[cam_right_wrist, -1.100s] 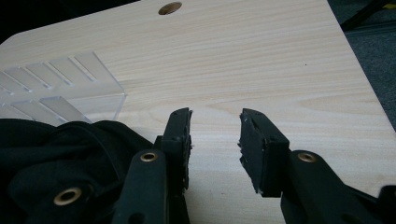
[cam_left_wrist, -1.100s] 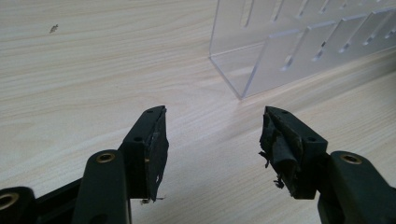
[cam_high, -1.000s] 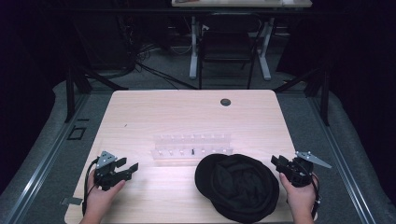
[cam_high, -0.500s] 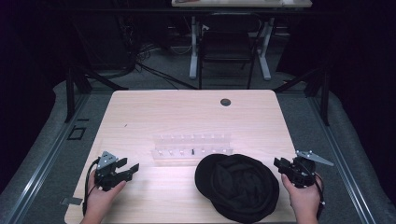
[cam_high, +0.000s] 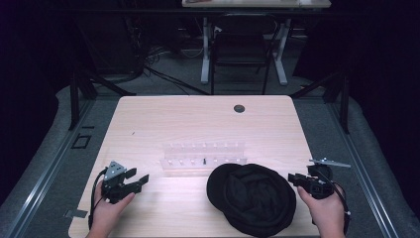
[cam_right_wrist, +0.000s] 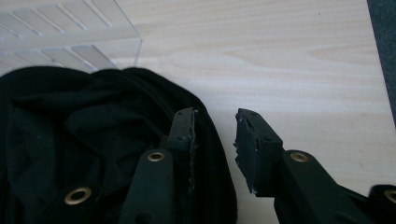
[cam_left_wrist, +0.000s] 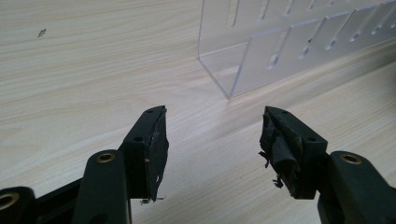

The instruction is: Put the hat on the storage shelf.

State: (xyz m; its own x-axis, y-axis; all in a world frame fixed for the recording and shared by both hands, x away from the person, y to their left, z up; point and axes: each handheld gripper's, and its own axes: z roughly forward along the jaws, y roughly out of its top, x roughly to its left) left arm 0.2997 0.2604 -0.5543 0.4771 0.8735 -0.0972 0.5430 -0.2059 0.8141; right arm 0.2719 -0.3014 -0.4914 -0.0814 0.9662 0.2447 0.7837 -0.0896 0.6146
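A heap of black fabric (cam_high: pixel 252 198) lies near the table's front edge, right of centre, also seen as the black fabric (cam_right_wrist: pixel 93 140) in the right gripper view. Just behind it stands a clear acrylic slotted rack (cam_high: pixel 203 153). My right gripper (cam_high: pixel 293 178) hovers at the fabric's right rim. Its jaws (cam_right_wrist: pixel 215 116) are open and have just been opening; nothing is pinched, and one jaw hangs over the fabric's edge. My left gripper (cam_high: pixel 137 176) rests at the front left, open and empty (cam_left_wrist: pixel 212 126), pointing at the rack's end (cam_left_wrist: pixel 261 60).
The wooden table (cam_high: pixel 198 124) has a round dark grommet (cam_high: pixel 239 108) near its far edge. Its right edge (cam_right_wrist: pixel 380 70) runs close to my right gripper. A dark chair and desk legs (cam_high: pixel 242 49) stand beyond the table.
My right gripper has lifted slightly beside the black fabric. The left gripper, the rack and the fabric have stayed put.
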